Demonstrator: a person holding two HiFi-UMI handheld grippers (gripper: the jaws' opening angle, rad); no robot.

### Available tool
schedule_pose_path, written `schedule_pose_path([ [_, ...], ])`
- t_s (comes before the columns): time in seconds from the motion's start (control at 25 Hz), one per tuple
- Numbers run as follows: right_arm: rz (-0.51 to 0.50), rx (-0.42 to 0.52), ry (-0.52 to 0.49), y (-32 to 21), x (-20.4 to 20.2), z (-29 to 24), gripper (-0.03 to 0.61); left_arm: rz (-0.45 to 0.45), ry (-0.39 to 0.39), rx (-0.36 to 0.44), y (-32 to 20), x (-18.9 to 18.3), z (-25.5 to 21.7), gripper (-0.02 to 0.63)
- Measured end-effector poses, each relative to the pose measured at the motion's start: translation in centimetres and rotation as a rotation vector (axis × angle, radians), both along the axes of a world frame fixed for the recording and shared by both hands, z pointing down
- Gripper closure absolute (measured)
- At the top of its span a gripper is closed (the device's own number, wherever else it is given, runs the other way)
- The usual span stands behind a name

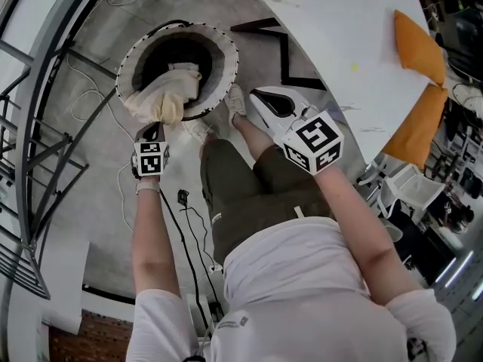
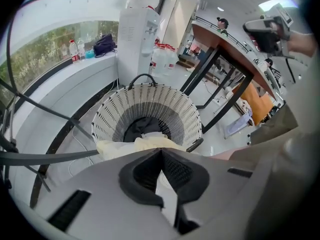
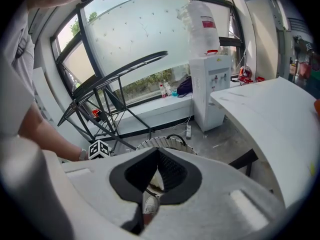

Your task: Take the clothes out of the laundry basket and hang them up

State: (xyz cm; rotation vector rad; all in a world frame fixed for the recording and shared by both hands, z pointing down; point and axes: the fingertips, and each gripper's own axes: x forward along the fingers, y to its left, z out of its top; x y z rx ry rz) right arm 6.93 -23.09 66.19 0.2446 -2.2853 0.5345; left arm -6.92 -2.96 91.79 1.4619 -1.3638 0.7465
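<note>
Left gripper: the left gripper [image 1: 153, 129] sits just outside the laundry basket [image 1: 220, 47], at its rim on the person's side. Its jaws are clenched on a fold of the cream garment [image 1: 162, 96]. In the left gripper view the cloth [image 2: 135, 145] bunches directly beyond the met tips.
Right gripper: the right gripper [image 1: 258, 99] hangs beside the basket on the side of the white bench [image 1: 339, 36]. Its jaws are pressed together on nothing; only a shoe shows through the slit.
Cream garment: draped over the basket's rim nearest the person, part inside and part outside.
Dark garment: a dark garment [image 2: 136, 130] lies at the bottom of the basket, under the cream one.
Metal rack: the metal rack [image 1: 30, 127] stands on the side of the basket away from the bench.
Stage: judged as the lift-out of the first piece; nothing hangs on the rack yet.
Risk, slip: only a small fold seems pinched, so the weight of the free cloth could pull it loose above the basket.
Risk, snag: the cloth could catch on the basket's perforated wall or rim and tip the basket.
Risk, tangle: the dark garment could ride up with the cream one and drop beside the basket.
Risk, drag: with the right gripper idle, the trailing end may sweep the floor and the cable [image 1: 189, 232] near the basket.
</note>
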Motion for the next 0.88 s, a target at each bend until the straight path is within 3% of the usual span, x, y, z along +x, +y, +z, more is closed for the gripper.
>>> schedule_pose_path([
  [0.48,-0.037,0.016,-0.061,2.7,1.0,-3.6,0.572,-0.002,-0.034,0.195,-0.8,1.4,-12.0,0.614],
  [0.88,-0.144,-0.005,-0.113,6.7,1.0,-4.5,0.552,-0.061,-0.112,0.379,-1.1,0.6,-25.0,0.614],
])
